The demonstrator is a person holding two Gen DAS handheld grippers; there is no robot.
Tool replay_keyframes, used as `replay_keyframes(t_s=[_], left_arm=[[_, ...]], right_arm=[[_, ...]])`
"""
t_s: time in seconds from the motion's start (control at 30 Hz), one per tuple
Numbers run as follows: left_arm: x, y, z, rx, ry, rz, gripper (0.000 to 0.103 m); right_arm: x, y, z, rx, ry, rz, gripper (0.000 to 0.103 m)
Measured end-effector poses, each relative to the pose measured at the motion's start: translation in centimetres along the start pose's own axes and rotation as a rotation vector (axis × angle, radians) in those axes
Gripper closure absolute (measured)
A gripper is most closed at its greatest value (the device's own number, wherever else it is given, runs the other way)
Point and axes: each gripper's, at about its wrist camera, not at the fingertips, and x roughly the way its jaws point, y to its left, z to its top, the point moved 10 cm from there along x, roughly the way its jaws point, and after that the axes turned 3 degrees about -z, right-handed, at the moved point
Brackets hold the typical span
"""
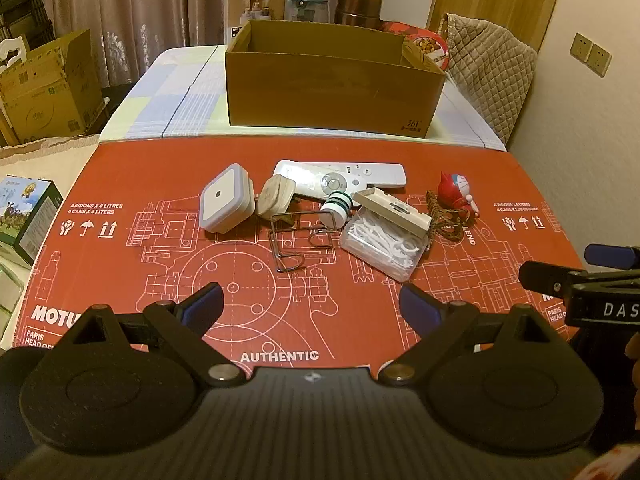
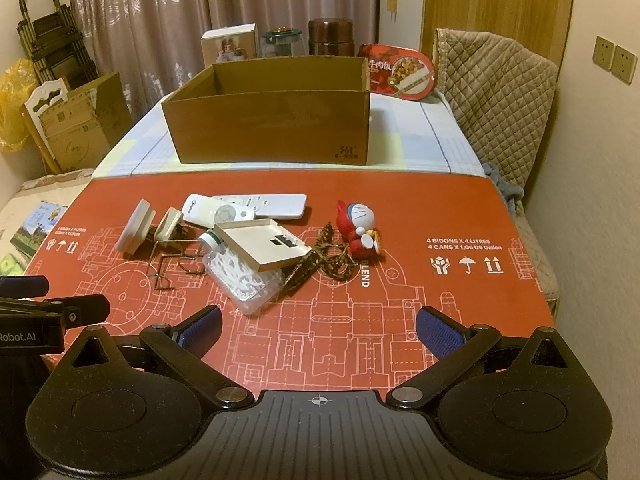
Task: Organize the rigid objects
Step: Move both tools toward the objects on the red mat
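Both grippers, left point(image 1: 311, 300) and right point(image 2: 319, 322), have fingers wide, empty; the wire rack point(image 1: 298, 236) may snag the floss-pick box point(image 1: 386, 242) when lifted.

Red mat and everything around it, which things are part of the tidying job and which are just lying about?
Part of the job:
white remote
night light
wire rack
floss pick box
red figurine
cardboard box

Just lying about:
food tin
quilted cover
brown flask

Behind the far end of the surface stand a white carton point(image 2: 229, 45), a glass jar point(image 2: 281, 41) and a brown canister point(image 2: 331, 37); a quilted cover point(image 2: 496, 92) drapes a chair.
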Motion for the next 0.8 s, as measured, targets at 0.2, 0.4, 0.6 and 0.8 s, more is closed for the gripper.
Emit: replay_keyframes(t_s=[0.2,0.4,0.6,0.8], left_arm=[[0.00,0.00,0.01,0.000,0.000,0.000,0.011],[0.00,0.00,0.00,0.000,0.000,0.000,0.011],[0.00,0.01,-0.04,-0.003,0.000,0.001,0.011],[0.04,-0.02,-0.12,-0.006,-0.001,-0.001,0.012]], right_arm=[[0.01,-0.02,-0.03,-0.001,0.002,0.001,0.002],[0.37,-0.03,-0.47,0.001,0.004,0.000,0.002],[0.44,-0.10,-0.58,0.007,0.004,-0.003,0.002],[0.54,-0.25,-0.57,0.013,0.004,0.001,0.002]])
